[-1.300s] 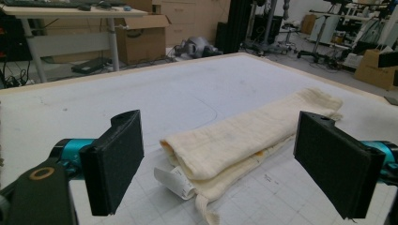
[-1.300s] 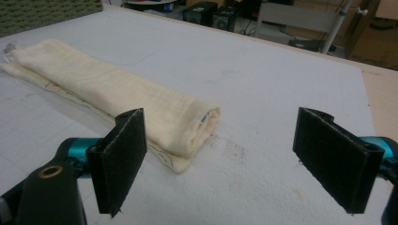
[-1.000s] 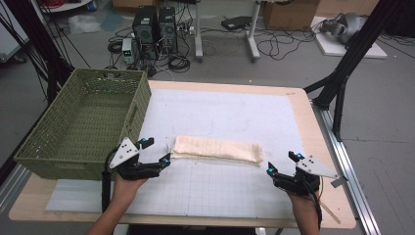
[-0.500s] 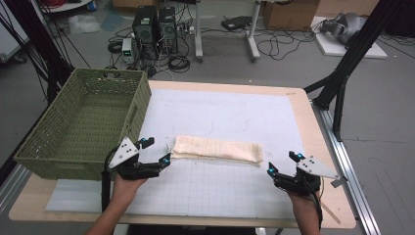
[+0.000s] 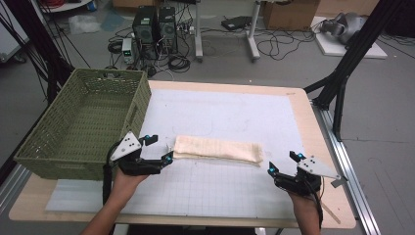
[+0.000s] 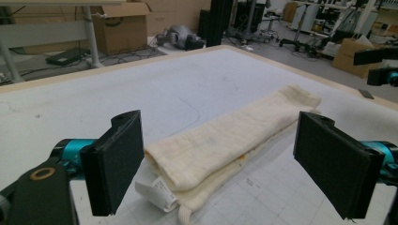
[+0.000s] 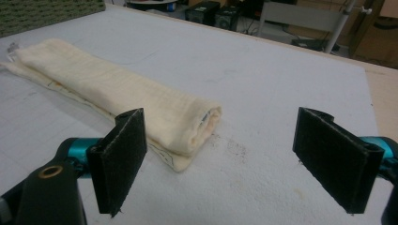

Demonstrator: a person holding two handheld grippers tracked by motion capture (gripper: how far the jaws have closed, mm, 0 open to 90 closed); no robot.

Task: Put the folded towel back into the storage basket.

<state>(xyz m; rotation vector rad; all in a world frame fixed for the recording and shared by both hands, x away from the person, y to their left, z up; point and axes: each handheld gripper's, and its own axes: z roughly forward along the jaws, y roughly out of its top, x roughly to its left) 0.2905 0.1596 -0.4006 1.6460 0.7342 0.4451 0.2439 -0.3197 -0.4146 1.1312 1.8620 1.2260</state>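
Observation:
A cream folded towel [image 5: 218,150] lies lengthwise across the white mat [image 5: 230,112] near the table's front. My left gripper [image 5: 160,149] stands open just off the towel's left end, its jaws wide apart and holding nothing. In the left gripper view the towel [image 6: 230,138] stretches away between the jaws, a white label [image 6: 157,190] showing at its near end. My right gripper [image 5: 283,164] is open a little beyond the towel's right end, toward the front. In the right gripper view the towel's folded end [image 7: 204,119] lies just ahead of the left jaw.
A green woven basket [image 5: 80,122] stands on the table's left side, close behind my left hand. The wooden table edge [image 5: 328,147] runs down the right. Computer towers [image 5: 154,27] and cables lie on the floor behind the table.

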